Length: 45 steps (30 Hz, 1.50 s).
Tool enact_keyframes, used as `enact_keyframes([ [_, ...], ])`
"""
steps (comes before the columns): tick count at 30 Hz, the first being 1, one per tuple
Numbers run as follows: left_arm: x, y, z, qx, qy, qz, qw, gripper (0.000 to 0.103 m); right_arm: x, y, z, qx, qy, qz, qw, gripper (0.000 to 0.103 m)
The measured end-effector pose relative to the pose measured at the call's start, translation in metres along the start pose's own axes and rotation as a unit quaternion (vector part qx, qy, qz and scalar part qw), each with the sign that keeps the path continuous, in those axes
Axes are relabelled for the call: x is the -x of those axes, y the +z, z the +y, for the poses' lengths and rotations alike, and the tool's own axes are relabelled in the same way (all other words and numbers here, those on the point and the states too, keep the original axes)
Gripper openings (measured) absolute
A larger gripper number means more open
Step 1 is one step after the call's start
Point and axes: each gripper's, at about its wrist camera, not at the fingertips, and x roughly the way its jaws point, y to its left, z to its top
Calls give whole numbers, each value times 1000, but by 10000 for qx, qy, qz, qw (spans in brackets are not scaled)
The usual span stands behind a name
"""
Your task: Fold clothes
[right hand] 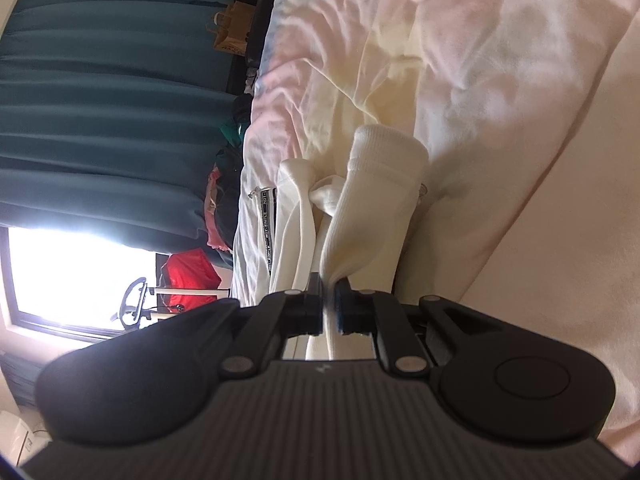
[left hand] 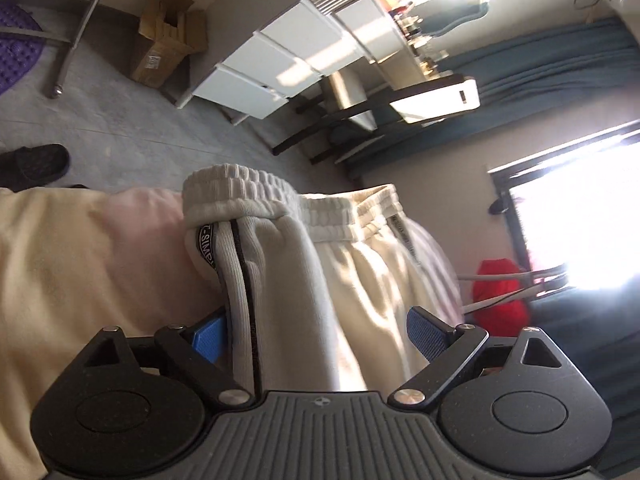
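White sweatpants (left hand: 320, 260) with a ribbed elastic waistband and a black side stripe fill the middle of the left wrist view, waistband up. My left gripper (left hand: 320, 336) is open, its blue pads wide apart with the pants' fabric lying between them. In the right wrist view my right gripper (right hand: 329, 304) is shut on the sweatpants (right hand: 360, 208), pinching a fold of white fabric near a ribbed leg cuff. The pants rest on a cream and pink bedsheet (right hand: 480, 60).
The bedsheet also shows at left in the left wrist view (left hand: 80, 260). Beyond it are a grey floor, a white drawer unit (left hand: 288, 60), a cardboard box (left hand: 164, 40), a black slipper (left hand: 36, 164) and a chair. Teal curtains (right hand: 100, 100), a bright window and a red bag (right hand: 188, 276) lie beside the bed.
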Motion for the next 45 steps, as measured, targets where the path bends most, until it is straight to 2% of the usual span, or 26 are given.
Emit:
enact_keyframes([
  [2, 6, -1, -2, 63, -599, -6, 9982, 92, 0, 0, -2, -45, -10, 15, 10000, 9],
  [4, 12, -3, -4, 116, -1187, -7, 9929, 92, -1, -1, -1, -14, -57, 9, 10000, 9],
  [6, 8, -10, -9, -44, -871, 91, 9961, 92, -2, -1, -2, -41, -113, -9, 9999, 9],
  [9, -10, -19, -1, -80, 112, 603, 9981, 92, -5, -1, -9, -195, -370, 2, 9991, 9],
  [10, -17, -22, 3, -71, 459, 796, 9957, 83, -6, -1, -12, -251, -506, 22, 9984, 10],
  [11, -20, -20, 8, 3, 580, 808, 9950, 76, -7, -1, -16, -308, -642, 41, 9975, 11],
  [15, -15, -21, 8, -46, 671, 675, 9954, 73, -12, -4, -30, -638, -1114, 150, 9916, 13],
  [16, -14, -22, 4, -197, 779, 605, 9949, 68, -13, -4, -32, -652, -1197, 173, 9905, 13],
  [18, -14, -23, -3, -451, 974, 464, 9931, 61, -15, -3, -31, -633, -1163, 129, 9911, 13],
  [22, -16, -19, -5, -619, 1182, 376, 9904, 43, -20, -3, -24, -368, -1213, -5, 9919, 14],
  [26, -19, -10, -8, -778, 1184, 395, 9891, 29, -16, -7, -30, -634, -1155, -246, 9910, 14],
  [29, -15, -8, -9, -668, 1070, 352, 9914, 24, -5, -20, -29, -631, -1059, -578, 9907, 14],
  [30, -14, -8, -9, -665, 1058, 344, 9916, 23, 1, -25, -26, -534, -1040, -691, 9907, 14],
  [31, -12, -8, -10, -672, 1034, 338, 9918, 23, 6, -29, -24, -465, -1042, -770, 9905, 22],
  [32, -11, -7, -10, -680, 1009, 332, 9920, 23, 11, -31, -24, -439, -1011, -822, 9905, 43],
  [34, -9, -7, -10, -646, 957, 323, 9928, 23, 17, -31, -24, -475, -834, -831, 9919, 65],
  [35, -9, -7, -9, -619, 951, 335, 9930, 23, 16, -28, -26, -510, -736, -653, 9938, 65],
  [37, -11, -7, -7, -570, 965, 380, 9930, 24, 7, -18, -25, -514, -900, -67, 9946, 64],
  [40, -16, -5, 0, -467, 1020, 523, 9923, 28, 14, -7, -41, -1036, -802, -178, 9912, 64],
  [41, -18, -4, 2, -435, 1022, 557, 9922, 31, 16, -4, -46, -1194, -773, -219, 9896, 59],
  [45, -21, -5, 5, -408, 974, 635, 9924, 43, 11, 17, -46, -1070, -844, -552, 9891, 52],
])
